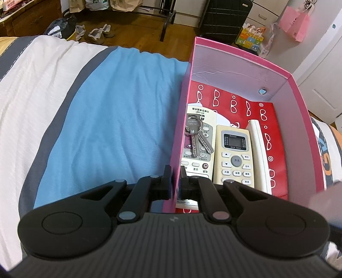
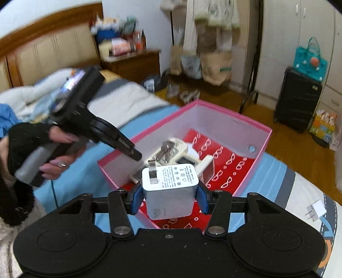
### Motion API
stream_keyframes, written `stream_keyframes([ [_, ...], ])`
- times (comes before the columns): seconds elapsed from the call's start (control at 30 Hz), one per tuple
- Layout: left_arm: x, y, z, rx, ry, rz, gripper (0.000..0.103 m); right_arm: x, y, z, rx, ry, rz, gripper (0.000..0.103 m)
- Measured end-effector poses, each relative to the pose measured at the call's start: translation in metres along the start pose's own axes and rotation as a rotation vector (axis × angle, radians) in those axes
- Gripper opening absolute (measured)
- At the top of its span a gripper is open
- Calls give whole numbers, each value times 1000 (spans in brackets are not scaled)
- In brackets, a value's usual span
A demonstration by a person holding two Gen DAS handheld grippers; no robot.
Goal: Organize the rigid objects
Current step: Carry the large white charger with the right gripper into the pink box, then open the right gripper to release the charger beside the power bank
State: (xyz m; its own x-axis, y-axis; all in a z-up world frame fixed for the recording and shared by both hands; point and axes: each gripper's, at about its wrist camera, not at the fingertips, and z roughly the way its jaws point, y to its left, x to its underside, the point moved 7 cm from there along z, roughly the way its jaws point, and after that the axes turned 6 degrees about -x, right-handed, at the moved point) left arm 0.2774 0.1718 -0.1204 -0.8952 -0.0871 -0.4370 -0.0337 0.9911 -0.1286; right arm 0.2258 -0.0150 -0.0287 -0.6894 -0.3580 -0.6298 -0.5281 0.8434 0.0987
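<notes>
We have two fisheye views, each riding on a handheld gripper and looking forward along its fingers. Our left wrist view sits low and very close over the near left wall of the open pink cardboard box (image 1: 241,53), facing down its length toward the wooden floor and the black suitcase (image 1: 224,19) beyond the bed. Our right wrist view hangs higher and further back, looking down at the same box (image 2: 252,124) from its near corner, with the wooden headboard (image 2: 42,49) at far left. Both views share the box interior, the blue bedspread (image 1: 119,111) (image 2: 85,177) and the suitcase (image 2: 297,98); the right view also catches the left gripper (image 2: 136,155) from outside.
</notes>
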Motion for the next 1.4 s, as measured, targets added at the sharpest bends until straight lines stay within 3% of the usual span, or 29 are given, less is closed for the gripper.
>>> stream_keyframes([
  [0.17,0,-1,0,5,-1,5,6,-7,-19,30,102,137,64,56],
  [0.47,0,-2,-1,5,1,-2,6,4,-24,72,216,326,-32,56],
  [0.87,-1,-2,-1,4,-6,14,7,-4,-40,83,291,341,4,56],
  [1.0,0,-2,-1,-7,-6,18,8,-14,-45,67,263,226,116,67],
  [1.27,-1,-3,-2,-13,-3,18,8,-23,-66,-4,232,-92,114,69],
  [1.4,0,-4,-2,-29,-5,21,8,-12,-109,-34,302,-133,187,70],
])
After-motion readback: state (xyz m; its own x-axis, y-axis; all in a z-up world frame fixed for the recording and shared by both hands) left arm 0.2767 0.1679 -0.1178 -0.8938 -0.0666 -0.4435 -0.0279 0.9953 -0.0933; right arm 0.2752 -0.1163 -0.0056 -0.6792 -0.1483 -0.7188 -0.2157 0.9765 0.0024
